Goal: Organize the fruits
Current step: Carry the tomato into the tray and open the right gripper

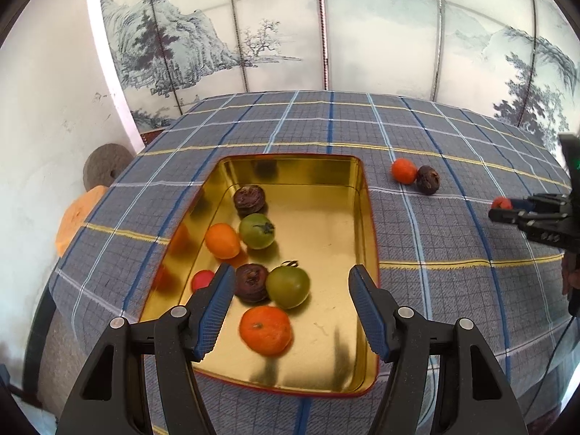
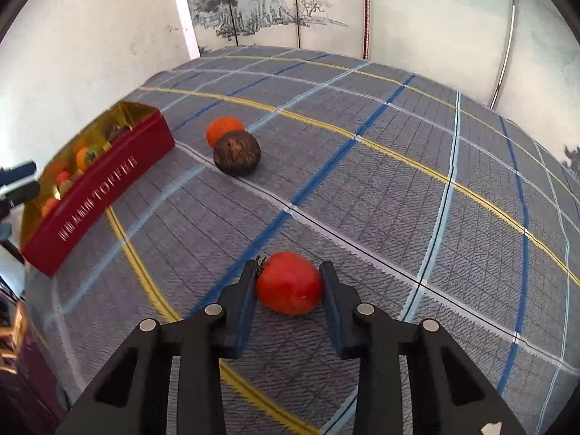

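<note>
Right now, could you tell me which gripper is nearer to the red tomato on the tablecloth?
Right. The right gripper is closed on the red tomato, a pad on each side. The left gripper hangs open over the gold tin, well away from it.

A grey plaid tablecloth (image 1: 453,253) with blue, white and yellow lines covers the desk. Behind it stands a folding screen (image 1: 224,29) painted with misty mountains and pines. By the white wall (image 1: 47,90) at the left, a round stone disc (image 1: 103,165) sits above an orange cushion (image 1: 74,219)
</note>
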A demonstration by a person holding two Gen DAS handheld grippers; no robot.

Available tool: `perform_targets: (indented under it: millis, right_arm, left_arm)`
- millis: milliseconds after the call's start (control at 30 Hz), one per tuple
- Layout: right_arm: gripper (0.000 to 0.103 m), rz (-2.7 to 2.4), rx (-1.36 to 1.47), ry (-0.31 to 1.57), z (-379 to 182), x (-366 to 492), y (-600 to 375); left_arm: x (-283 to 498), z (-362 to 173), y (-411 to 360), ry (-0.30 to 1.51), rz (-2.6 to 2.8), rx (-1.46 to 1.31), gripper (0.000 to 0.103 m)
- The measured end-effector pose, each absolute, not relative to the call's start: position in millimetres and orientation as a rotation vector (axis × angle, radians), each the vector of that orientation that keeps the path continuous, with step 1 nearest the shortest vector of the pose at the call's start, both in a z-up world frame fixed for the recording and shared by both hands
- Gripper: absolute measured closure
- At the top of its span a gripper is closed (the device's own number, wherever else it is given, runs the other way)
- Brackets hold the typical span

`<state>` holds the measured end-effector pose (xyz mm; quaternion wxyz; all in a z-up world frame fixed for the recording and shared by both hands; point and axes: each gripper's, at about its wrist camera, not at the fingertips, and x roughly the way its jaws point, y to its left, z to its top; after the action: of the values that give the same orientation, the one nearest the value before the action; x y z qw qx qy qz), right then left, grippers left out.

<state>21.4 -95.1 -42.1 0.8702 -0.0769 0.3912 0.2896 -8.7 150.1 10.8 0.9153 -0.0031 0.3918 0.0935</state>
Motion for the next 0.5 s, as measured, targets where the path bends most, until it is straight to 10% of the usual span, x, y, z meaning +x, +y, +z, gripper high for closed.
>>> perform_targets:
  millis: [500]
  right_arm:
    - [0.071, 0.977, -0.255, 0.732, 10, 17, 95]
  left_arm:
    - [-36, 17, 187, 0.795, 0.265, -0.025, 0.037]
